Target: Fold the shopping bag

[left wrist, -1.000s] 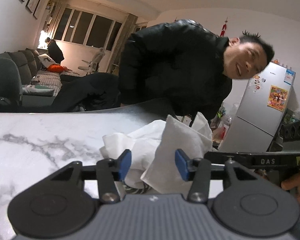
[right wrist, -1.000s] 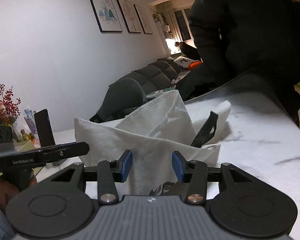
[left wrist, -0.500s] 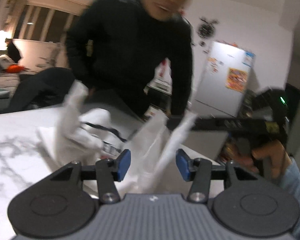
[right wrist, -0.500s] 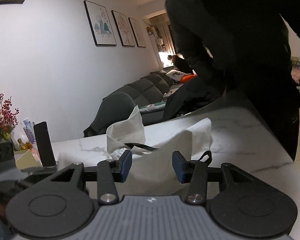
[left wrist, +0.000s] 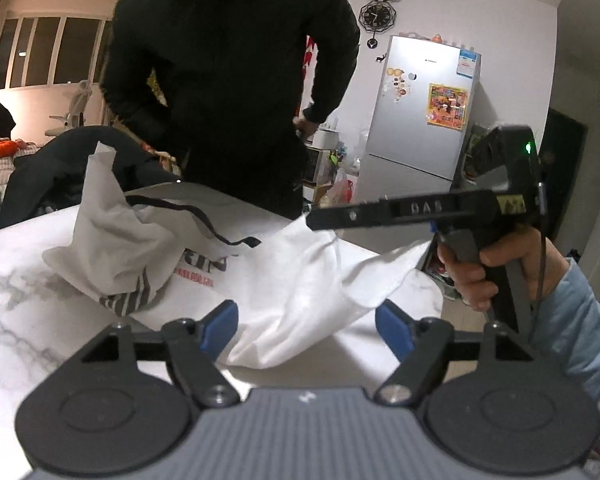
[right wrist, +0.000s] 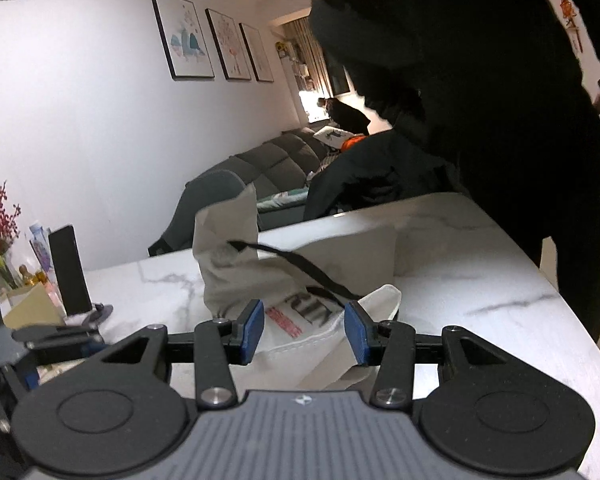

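Shopping bag (left wrist: 300, 280), centre frame on my table (left wrist: 16, 320): light, limp cloth; best pinched at hem corners; left tongs (left wrist: 306, 326) and right tongs (right wrist: 304, 334) both apart, cloth between.

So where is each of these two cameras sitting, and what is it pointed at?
Left wrist: on the left gripper, facing the white shopping bag, a fridge and the hand holding the right gripper.
Right wrist: on the right gripper, facing the bag and a sofa.
Shared: bag, marble table.
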### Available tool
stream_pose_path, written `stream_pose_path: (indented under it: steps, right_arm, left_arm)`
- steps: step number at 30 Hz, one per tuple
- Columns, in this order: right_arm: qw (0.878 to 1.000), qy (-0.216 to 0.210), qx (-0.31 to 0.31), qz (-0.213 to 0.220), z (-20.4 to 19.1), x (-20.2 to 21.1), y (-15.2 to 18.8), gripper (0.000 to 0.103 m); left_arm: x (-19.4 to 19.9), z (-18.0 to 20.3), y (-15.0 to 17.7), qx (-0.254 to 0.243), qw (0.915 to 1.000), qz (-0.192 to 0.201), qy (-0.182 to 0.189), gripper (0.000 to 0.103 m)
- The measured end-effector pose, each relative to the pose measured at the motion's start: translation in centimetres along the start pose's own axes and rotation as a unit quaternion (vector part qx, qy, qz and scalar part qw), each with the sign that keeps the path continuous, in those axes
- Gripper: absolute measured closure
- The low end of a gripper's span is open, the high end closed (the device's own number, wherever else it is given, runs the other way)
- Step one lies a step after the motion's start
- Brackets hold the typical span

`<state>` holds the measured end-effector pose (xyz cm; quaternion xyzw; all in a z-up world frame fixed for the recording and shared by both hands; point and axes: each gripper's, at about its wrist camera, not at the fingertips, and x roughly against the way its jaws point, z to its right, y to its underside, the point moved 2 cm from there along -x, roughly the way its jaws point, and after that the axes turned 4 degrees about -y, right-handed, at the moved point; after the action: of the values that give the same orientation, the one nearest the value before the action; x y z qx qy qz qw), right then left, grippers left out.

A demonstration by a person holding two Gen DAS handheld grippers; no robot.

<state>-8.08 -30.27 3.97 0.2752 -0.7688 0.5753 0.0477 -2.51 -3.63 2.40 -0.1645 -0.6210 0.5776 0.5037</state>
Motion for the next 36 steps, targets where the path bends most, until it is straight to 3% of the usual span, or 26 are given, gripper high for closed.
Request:
stream_pose_path:
  steps: [4, 10, 18, 28, 31, 34, 36]
  right_arm:
    - [1.000, -0.004, -0.007, -0.004, 0.5, 0.2, 1.1, 0.060]
    - [1.000, -0.001, -0.002, -0.007, 0.4, 0.1, 2.8, 0.089]
    - [0.998, -0.055, -0.018, 0.005, -0.1, 0.5, 2.8, 0.093]
    - [0.996, -0.085, 0.001, 0.009, -2.3, -0.2, 1.3, 0.094]
    - [0.996, -0.091, 0.008, 0.010, -2.9, -0.2, 1.1, 0.094]
    - [0.995, -0.096, 0.012, 0.009, -3.3, -0.1, 0.9, 0.093]
    - [0.995, -0.099, 0.012, 0.006, -3.4, -0.1, 0.8, 0.093]
  left_arm:
    - [0.3, -0.3, -0.4, 0.004, 1.0000, 0.007, -0.004, 0.027]
    - [0.3, 0.2, -1.7, -0.001, 0.9999, 0.015, 0.005, 0.027]
    - [-0.1, 1.6, -2.7, -0.020, 0.9998, 0.003, -0.004, 0.027]
    - [-4.0, 4.0, -2.5, -0.066, 0.9954, -0.042, -0.056, 0.030]
    - [-4.5, 4.4, -2.6, -0.068, 0.9938, -0.046, -0.075, 0.038]
    - [-4.2, 3.9, -2.3, -0.052, 0.9935, -0.047, -0.089, 0.054]
    - [-3.8, 3.5, -2.1, -0.038, 0.9934, -0.046, -0.098, 0.076]
